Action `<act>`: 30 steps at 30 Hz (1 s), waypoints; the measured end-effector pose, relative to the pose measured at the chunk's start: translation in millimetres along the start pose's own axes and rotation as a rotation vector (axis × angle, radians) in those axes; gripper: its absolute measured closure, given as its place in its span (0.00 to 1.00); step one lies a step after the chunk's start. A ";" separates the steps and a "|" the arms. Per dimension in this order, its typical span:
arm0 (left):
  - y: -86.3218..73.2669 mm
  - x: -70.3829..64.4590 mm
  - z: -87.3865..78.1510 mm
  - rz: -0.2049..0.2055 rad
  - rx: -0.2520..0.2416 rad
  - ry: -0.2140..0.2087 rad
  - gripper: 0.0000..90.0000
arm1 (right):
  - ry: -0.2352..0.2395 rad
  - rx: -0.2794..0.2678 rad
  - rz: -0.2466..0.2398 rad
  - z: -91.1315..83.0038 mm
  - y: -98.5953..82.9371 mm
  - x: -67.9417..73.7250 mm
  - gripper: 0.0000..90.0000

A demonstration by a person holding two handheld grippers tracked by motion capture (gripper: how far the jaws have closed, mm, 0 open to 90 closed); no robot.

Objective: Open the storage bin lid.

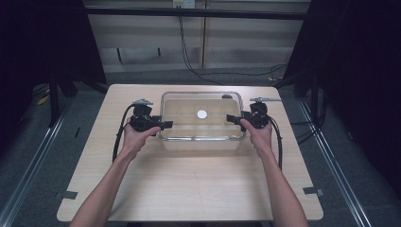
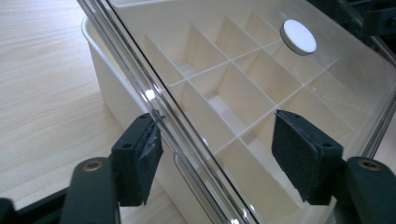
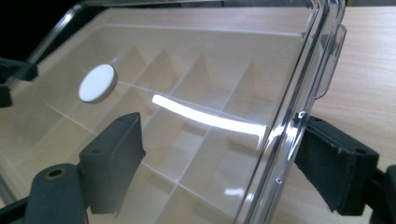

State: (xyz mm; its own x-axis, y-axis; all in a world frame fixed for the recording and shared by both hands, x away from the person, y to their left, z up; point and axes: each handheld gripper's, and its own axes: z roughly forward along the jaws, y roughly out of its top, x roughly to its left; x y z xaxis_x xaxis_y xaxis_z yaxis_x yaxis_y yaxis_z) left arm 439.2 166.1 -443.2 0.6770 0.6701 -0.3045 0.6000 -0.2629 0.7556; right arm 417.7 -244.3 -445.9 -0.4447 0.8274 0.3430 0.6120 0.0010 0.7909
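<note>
a cream divided box [image 1: 203,137] with a clear lid [image 2: 261,56] sits at the middle of the table [image 1: 189,184], toward its far side; a white disc [image 1: 202,114] marks the lid's centre. the left gripper [image 1: 166,124] and right gripper [image 1: 230,118] stand released, jaws spread astride the lid's left and right edges. bare tabletop lies all around, widest on the near side.
</note>
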 end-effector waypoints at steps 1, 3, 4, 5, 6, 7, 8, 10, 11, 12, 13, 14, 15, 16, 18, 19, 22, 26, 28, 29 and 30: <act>0.0 0.9 -1.9 -0.006 -0.016 -0.007 0.41 | 0.009 -0.013 0.007 -1.8 0.2 -0.5 0.23; 1.0 0.6 -4.0 0.006 -0.021 -0.007 0.43 | 0.012 -0.021 0.002 -4.4 1.1 -0.3 0.26; 1.6 -0.4 -4.7 0.006 -0.026 -0.004 0.44 | 0.012 -0.023 0.002 -5.4 1.5 -0.4 0.28; 2.3 -1.2 -5.5 0.005 -0.031 -0.004 0.45 | 0.007 -0.025 0.002 -6.6 1.9 -0.6 0.30; 2.9 -1.5 -6.3 0.007 -0.035 -0.001 0.47 | 0.004 -0.030 -0.002 -7.7 2.1 -1.0 0.33; 3.4 -2.5 -6.9 0.001 -0.039 -0.001 0.48 | 0.004 -0.037 0.003 -8.8 2.1 -1.2 0.36; 4.0 -3.0 -7.7 0.007 -0.036 0.002 0.48 | 0.002 -0.040 0.003 -10.1 2.1 -1.5 0.39; 5.0 -3.3 -9.1 0.011 -0.041 -0.001 0.50 | -0.002 -0.064 0.002 -13.0 1.7 -2.4 0.44; 5.9 -3.7 -10.0 0.011 -0.043 -0.003 0.52 | 0.003 -0.075 0.014 -14.7 1.5 -3.2 0.47; 6.4 -3.8 -10.8 0.016 -0.044 -0.004 0.53 | -0.004 -0.081 0.010 -16.3 1.5 -3.6 0.49; 7.0 -4.4 -11.3 0.020 -0.044 -0.004 0.54 | -0.006 -0.090 0.005 -17.1 1.5 -3.6 0.50; 7.5 -5.2 -11.9 0.022 -0.046 0.000 0.54 | -0.006 -0.092 0.006 -18.1 1.6 -3.7 0.51; 7.9 -5.9 -12.5 0.018 -0.054 0.001 0.55 | -0.004 -0.097 0.008 -18.7 1.7 -3.8 0.52; 8.4 -5.5 -14.1 0.026 -0.050 0.000 0.56 | -0.007 -0.097 0.012 -19.6 1.9 -3.5 0.53; 8.8 -6.1 -16.0 0.030 -0.061 0.001 0.58 | -0.001 -0.102 0.014 -20.8 2.5 -4.0 0.56; 9.0 -6.1 -17.2 0.033 -0.058 -0.001 0.58 | 0.000 -0.104 0.021 -21.8 2.9 -4.5 0.57; 9.6 -8.2 -19.8 0.041 -0.066 0.005 0.60 | 0.004 -0.109 0.025 -25.1 4.1 -4.1 0.60; 9.9 -9.4 -22.2 0.050 -0.072 0.007 0.62 | 0.007 -0.113 0.024 -27.8 5.5 -3.0 0.62; 10.6 -11.5 -25.1 0.057 -0.080 0.018 0.63 | 0.016 -0.112 0.032 -31.1 6.9 -2.6 0.64; 11.2 -12.5 -25.3 0.056 -0.083 0.015 0.63 | 0.017 -0.111 0.037 -31.9 7.6 -2.5 0.64; 11.5 -12.7 -25.8 0.062 -0.081 0.016 0.64 | 0.011 -0.107 0.045 -33.0 8.4 -1.7 0.65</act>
State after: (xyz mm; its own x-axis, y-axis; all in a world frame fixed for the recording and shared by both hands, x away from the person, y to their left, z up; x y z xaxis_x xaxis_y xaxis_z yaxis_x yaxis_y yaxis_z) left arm 426.6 172.5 -415.7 0.7045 0.6655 -0.2467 0.5202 -0.2476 0.8173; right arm 402.1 -264.2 -423.1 -0.4256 0.8190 0.3847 0.5589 -0.0964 0.8236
